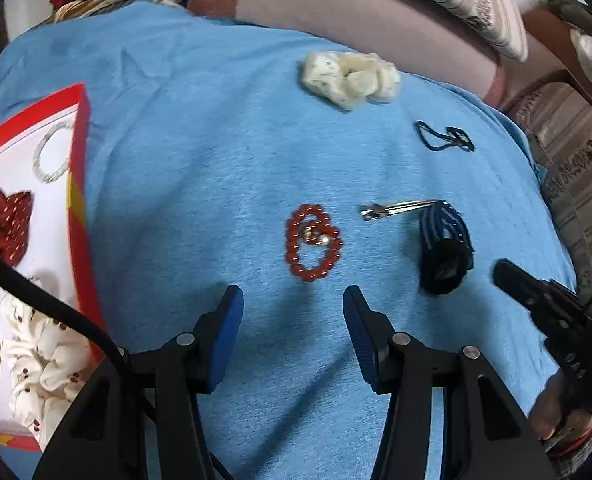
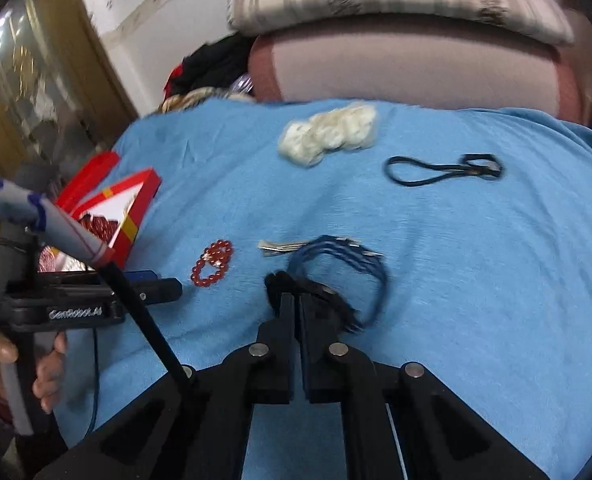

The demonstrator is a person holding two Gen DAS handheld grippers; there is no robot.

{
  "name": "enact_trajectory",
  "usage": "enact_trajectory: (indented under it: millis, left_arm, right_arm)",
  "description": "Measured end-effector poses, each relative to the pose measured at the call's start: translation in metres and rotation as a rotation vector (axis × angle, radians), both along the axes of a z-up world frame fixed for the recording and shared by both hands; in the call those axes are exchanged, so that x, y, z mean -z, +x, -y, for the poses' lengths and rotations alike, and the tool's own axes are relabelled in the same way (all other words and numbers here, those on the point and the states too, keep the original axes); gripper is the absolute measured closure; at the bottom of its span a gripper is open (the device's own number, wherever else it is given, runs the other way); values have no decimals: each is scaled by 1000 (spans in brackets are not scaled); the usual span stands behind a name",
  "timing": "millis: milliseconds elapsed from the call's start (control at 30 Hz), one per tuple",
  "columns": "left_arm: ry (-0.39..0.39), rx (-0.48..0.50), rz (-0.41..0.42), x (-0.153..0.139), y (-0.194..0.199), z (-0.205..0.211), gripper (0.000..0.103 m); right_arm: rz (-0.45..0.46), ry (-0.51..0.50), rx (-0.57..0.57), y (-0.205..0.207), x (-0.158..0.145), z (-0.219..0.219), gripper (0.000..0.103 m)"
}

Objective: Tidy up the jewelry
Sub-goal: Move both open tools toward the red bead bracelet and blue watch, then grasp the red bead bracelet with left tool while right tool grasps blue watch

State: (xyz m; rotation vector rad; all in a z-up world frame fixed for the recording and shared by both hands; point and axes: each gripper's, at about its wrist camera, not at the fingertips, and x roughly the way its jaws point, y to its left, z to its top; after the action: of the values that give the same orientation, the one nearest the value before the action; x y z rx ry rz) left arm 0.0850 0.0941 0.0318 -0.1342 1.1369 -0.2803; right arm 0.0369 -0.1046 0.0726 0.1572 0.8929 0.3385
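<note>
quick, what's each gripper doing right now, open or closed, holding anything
Left gripper: open, holding nothing, short of the red bracelet.
Right gripper: closed, apparently on the black end of the blue band.

On the blue cloth, open room is found between the red box at the left edge and the red bead bracelet near the middle; nothing lies in this strip. The left claw is held spread just short of the bracelet, with bare cloth between its fingers. To the right the way is crowded: a silver clip and the dark blue hairband lie close together, and the right claw is closed on the hairband. Toward the far edge, the cream scrunchie and the black elastic are kept apart by bare cloth. Behind them the far edge is blocked by cushions.
</note>
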Motion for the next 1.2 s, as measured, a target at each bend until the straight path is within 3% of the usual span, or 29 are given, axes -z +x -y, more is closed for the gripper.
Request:
enact_trajectory:
  millis: [300, 433, 500, 567, 600, 767, 933, 1200]
  left_arm:
    - [6, 66, -2, 6, 12, 25, 55]
    - [-9, 64, -20, 15, 28, 29, 83]
    - [-25, 55, -27, 16, 31, 28, 96]
    - [-18, 32, -30, 12, 28, 26, 96]
    - [4, 27, -15, 8, 24, 24, 96]
    - [36, 7, 40, -10, -2, 2, 96]
    - [17, 4, 44, -9, -15, -11, 96]
    - [-10, 28, 41, -2, -17, -6, 96]
  right_arm:
    - [-125, 24, 182, -24, 31, 78, 100]
    - [-114, 23, 182, -25, 30, 75, 95]
    - [-106, 32, 174, -19, 28, 72, 77]
    - [-87, 44, 173, -13, 23, 69, 59]
    - [-70, 47, 176, -10, 20, 67, 57]
    - [-44, 17, 125, 22, 15, 51, 57]
    - [-89, 4, 55, 61, 30, 35, 57]
    - [-116, -88, -10, 83, 47, 11, 59]
